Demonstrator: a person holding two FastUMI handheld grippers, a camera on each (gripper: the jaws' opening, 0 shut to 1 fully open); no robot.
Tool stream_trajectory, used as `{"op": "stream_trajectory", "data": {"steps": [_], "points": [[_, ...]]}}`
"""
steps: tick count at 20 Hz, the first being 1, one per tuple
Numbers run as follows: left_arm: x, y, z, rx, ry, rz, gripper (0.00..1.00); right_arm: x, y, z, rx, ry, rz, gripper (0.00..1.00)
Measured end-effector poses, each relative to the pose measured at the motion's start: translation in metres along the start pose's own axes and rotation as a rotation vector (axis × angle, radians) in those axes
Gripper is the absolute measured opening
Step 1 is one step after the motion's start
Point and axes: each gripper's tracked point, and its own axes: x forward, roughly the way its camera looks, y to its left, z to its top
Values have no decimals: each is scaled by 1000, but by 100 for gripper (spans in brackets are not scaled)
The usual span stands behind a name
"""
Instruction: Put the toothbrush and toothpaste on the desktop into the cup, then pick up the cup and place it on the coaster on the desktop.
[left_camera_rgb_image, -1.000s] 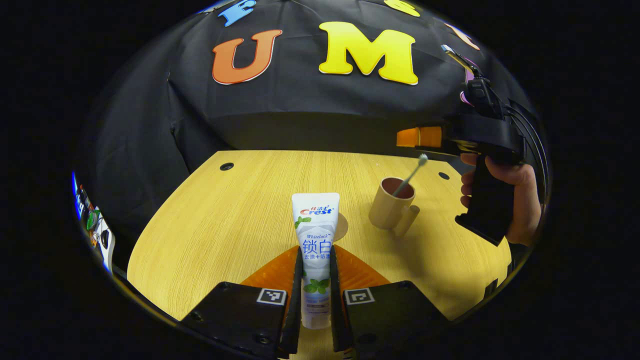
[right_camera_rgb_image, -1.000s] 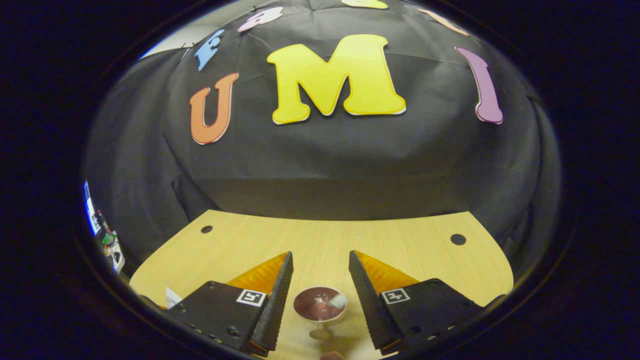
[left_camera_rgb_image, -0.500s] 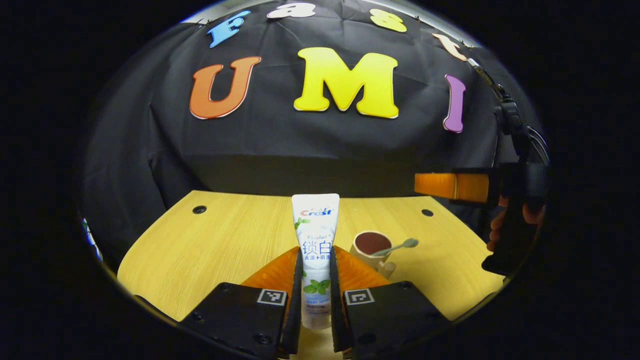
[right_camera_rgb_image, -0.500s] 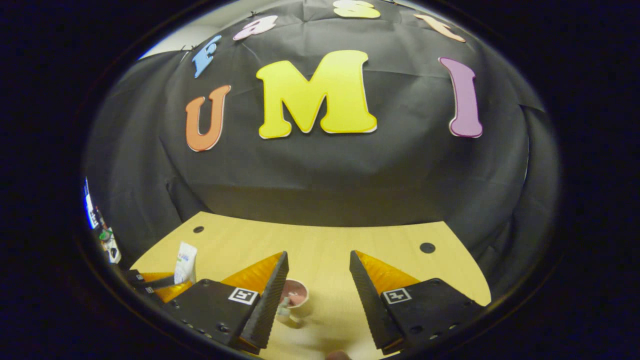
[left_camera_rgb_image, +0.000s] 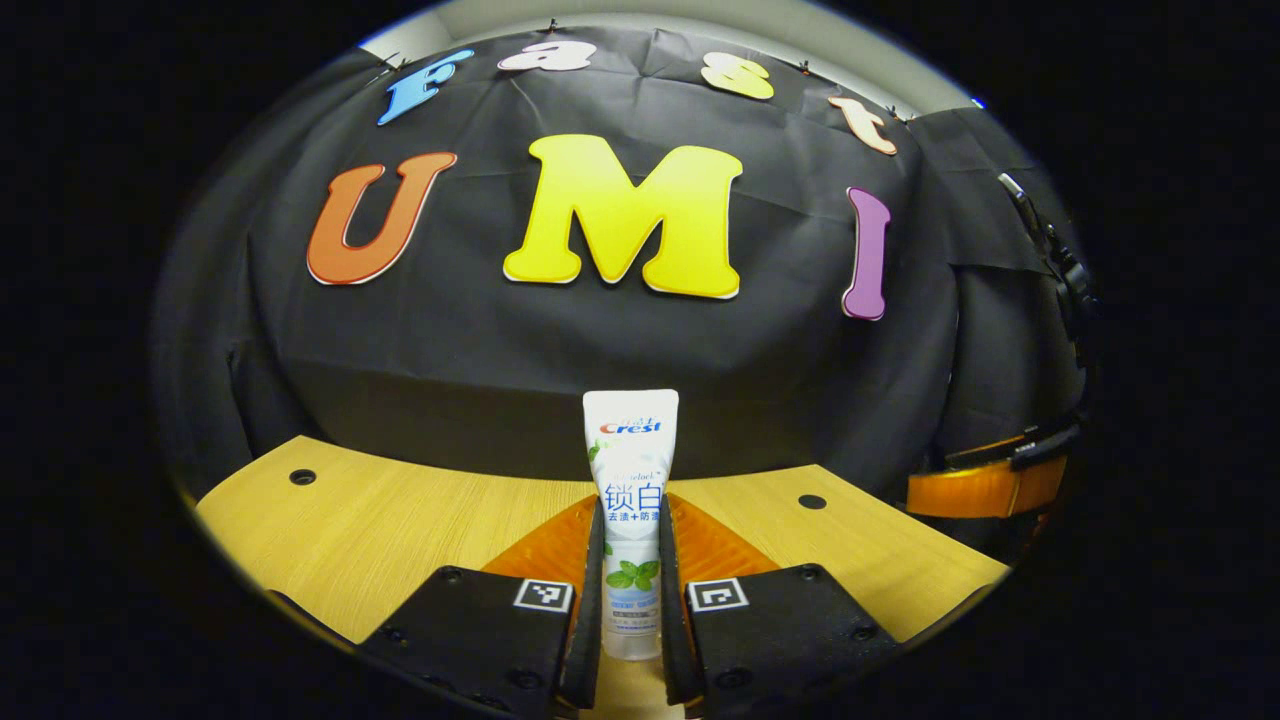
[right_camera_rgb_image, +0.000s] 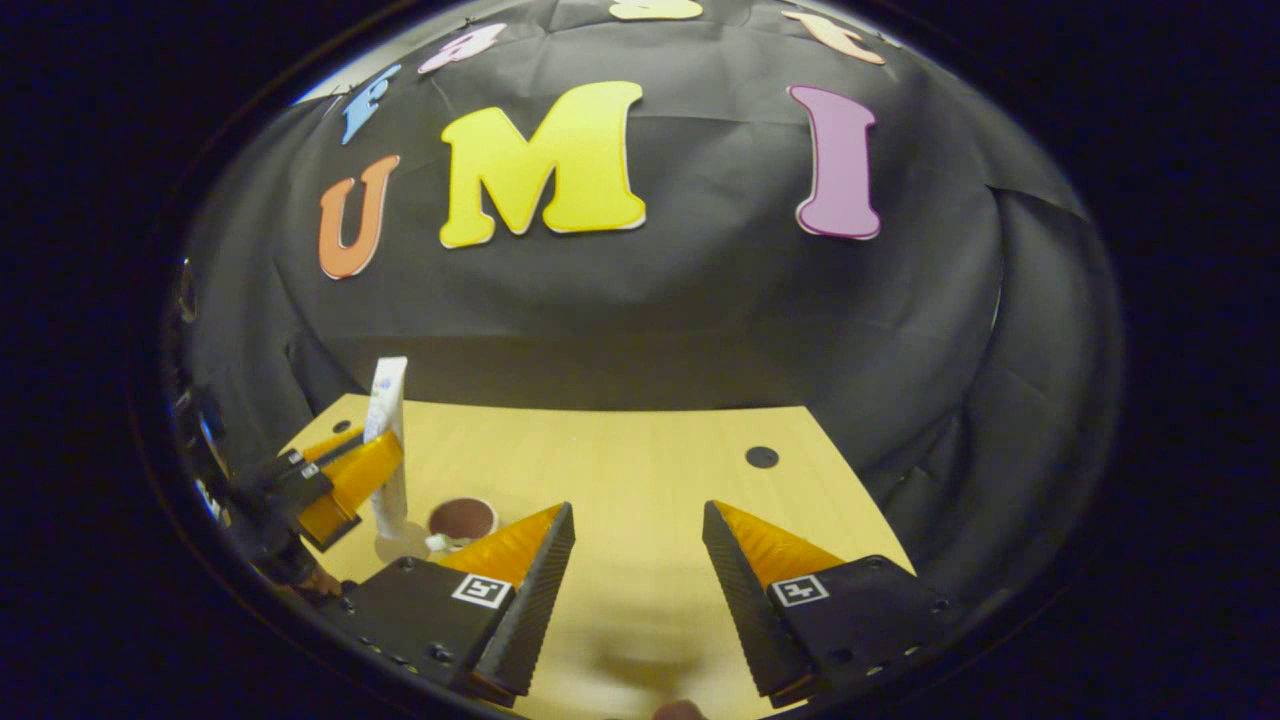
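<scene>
Nearest to us in the left gripper view, our left gripper (left_camera_rgb_image: 630, 600) has its jaws clamped on the white plastic toothpaste tube with blue and green print (left_camera_rgb_image: 630, 500), both fingers pressing its lower body while the flat crimped end stands straight up above them. So the tube's long axis runs along the fingers, roughly upright, held clear of the pale yellow wood-grain desktop (left_camera_rgb_image: 400, 520). In the right gripper view, our right gripper (right_camera_rgb_image: 632, 590) has its jaws wide apart over bare desktop, holding nothing. Beyond its left finger in that view, we see the small beige cup with a dark brown inside (right_camera_rgb_image: 462, 520) standing on the desktop, and the left gripper with the tube hanging just beside and above it, on the side away from our right gripper. Something pale rests at the cup's rim, probably the toothbrush, though it is too small to be sure. We judge the coming move turns on this: the cup's mouth lies below and slightly aside of the tube's lower end, so the left hand is the nearer one and need only bring the tube over the opening.
</scene>
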Motion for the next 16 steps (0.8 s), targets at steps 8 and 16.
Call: {"op": "stream_trajectory", "data": {"steps": [8, 16], "points": [[35, -17, 2, 23, -106, -51, 29, 2, -31, -51, 18, 114, -44, 79], [39, -14, -29, 36, -75, -41, 36, 8, -28, -61, 16, 129, -36, 80]]}}
